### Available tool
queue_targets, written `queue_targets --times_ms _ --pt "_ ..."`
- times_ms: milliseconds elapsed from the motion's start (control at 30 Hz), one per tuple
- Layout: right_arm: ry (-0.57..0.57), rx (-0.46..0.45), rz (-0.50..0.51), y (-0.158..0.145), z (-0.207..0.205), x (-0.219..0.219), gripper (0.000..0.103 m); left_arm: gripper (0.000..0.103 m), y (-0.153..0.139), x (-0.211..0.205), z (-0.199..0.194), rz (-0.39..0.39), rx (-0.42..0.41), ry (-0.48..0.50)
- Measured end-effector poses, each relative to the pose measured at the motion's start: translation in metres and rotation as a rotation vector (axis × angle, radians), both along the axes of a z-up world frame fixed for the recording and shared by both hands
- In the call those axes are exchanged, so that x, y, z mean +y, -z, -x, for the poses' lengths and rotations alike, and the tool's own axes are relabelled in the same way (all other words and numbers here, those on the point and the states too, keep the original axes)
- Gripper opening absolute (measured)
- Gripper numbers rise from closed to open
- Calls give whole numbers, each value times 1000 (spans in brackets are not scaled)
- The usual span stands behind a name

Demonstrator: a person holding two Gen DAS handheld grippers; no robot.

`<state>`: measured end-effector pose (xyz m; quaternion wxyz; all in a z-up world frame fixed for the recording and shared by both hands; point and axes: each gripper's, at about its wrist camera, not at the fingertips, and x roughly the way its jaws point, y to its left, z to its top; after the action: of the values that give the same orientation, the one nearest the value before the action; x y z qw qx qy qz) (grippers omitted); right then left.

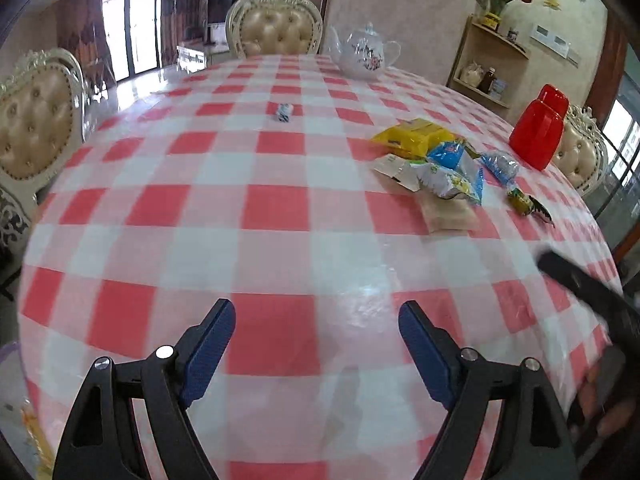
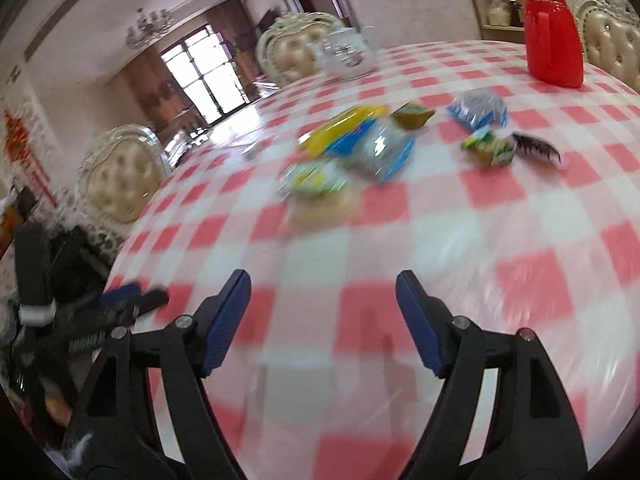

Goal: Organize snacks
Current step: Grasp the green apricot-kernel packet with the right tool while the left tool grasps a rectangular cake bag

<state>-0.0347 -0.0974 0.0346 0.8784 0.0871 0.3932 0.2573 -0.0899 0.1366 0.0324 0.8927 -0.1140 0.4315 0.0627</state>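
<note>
Barely started: snack packets (image 1: 436,164) lie scattered on table (image 1: 280,240), nothing sorted yet; left gripper (image 1: 316,344) & right gripper (image 2: 323,316) both released, empty.

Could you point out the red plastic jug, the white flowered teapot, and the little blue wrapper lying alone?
Red plastic jug (image 2: 554,46), right wrist view, body.
White flowered teapot (image 1: 366,56), left wrist view, belly.
Little blue wrapper (image 1: 284,111), left wrist view, middle.

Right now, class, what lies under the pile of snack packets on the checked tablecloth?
A flat beige packet sticks out beneath the green-and-yellow snack bag. How far it runs under the pile is hidden.
</note>
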Motion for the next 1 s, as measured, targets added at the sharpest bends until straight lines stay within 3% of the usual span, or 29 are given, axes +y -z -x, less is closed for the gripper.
queue_targets --times_ms 200,333,367,400,433,600,733,867,1000 --pt "-41 53 0 5 -81 48 83 85 -1 6 17 -70 4 32" --pt "-85 69 108 21 -113 92 83 85 1 26 21 -92 25 8" --pt "-87 58 159 26 -117 99 80 85 1 32 21 -94 29 -3" --pt "-85 32 217 30 -117 103 56 85 1 37 20 -91 31 -13" --pt "-85 -3 239 28 -113 101 56 85 1 41 19 -83 27 -18" --pt "-28 -96 155 -3 -87 49 56 85 7 34 -7 -3 19 0" --pt "100 -130 28 -21 -58 -20 56 85 10 -6 -41 63 19 104" --pt "198 -72 -35 -2 -43 -69 56 85 18 -46 -79 113 45 162" --pt "242 -1 -51 10 -50 -86 56 85 22 -77 -113 62 53 157"
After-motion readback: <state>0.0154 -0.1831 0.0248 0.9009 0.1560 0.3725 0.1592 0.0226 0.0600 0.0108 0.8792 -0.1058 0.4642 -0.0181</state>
